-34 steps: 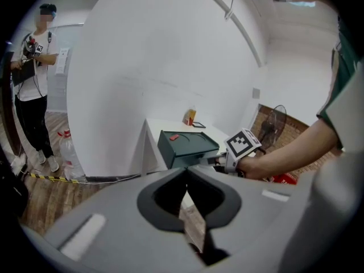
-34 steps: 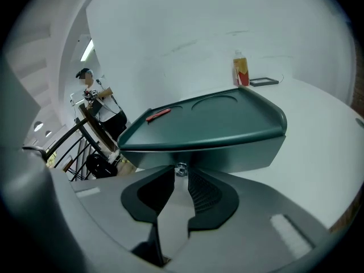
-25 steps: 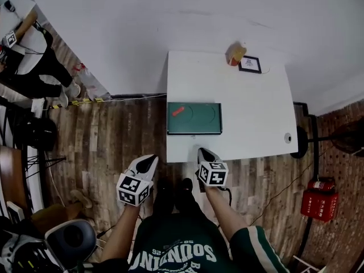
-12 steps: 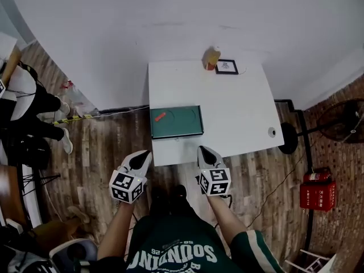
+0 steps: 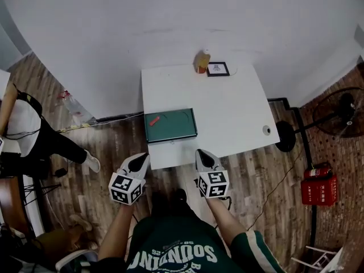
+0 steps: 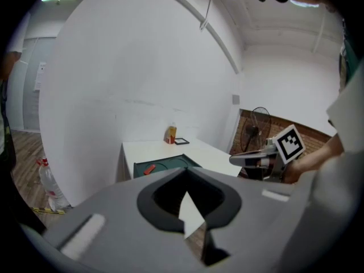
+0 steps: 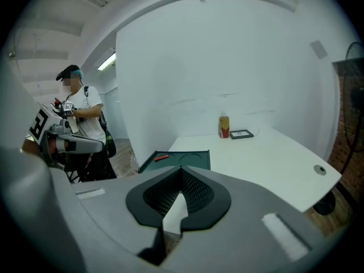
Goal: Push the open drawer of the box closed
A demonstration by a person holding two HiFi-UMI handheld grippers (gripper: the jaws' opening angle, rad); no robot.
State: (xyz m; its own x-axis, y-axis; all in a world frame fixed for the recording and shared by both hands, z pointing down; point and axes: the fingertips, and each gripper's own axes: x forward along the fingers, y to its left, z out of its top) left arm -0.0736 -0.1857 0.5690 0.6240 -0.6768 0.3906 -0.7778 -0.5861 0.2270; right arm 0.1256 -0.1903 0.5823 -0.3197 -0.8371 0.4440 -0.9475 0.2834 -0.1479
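On the table [image 5: 239, 112], the box [image 5: 170, 125], drawer indistinct, lies well beyond both clenched, empty fingers [image 5: 138, 162].

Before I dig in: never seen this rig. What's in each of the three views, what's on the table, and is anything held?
There is no robot. A person holds a two-jaw gripper in each hand. The head view looks down from a camera on the person's head and shows the left gripper and the right gripper. The marker cubes are part of the tools. The other two views come from a camera riding on each gripper, looking along its jaws. Both grippers are shut, hold nothing, and sit short of the white table. On the table, a green box sits near the front left corner with a small red thing on it. At the far edge, a yellow carton stands beside a framed picture. Whether the box's drawer is open can't be told from here.
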